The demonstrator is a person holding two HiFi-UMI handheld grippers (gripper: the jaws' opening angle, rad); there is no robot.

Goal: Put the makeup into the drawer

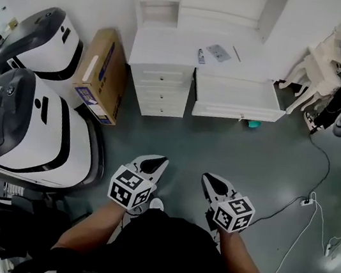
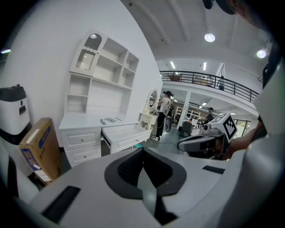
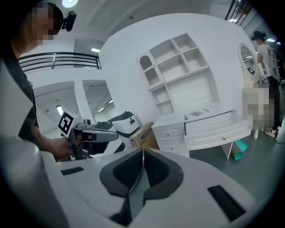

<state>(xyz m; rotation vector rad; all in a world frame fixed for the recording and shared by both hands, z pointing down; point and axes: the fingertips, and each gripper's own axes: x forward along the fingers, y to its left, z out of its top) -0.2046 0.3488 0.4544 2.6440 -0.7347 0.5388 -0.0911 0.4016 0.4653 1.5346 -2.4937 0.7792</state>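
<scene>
We hold left gripper (image 1: 162,160) and right gripper (image 1: 206,177), jaws closed together, empty. Cardboard box (image 1: 104,71) ahead-left. Open drawer (image 1: 238,113) ahead. Small dark makeup tube (image 1: 201,56) lies on the white worktop (image 1: 169,49) beyond.

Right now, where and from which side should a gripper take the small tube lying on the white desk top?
Probably across its middle, coming down from above. The tube lies flat on the desk top, long axis roughly toward the front edge, so jaws should close on its narrow sides.
</scene>
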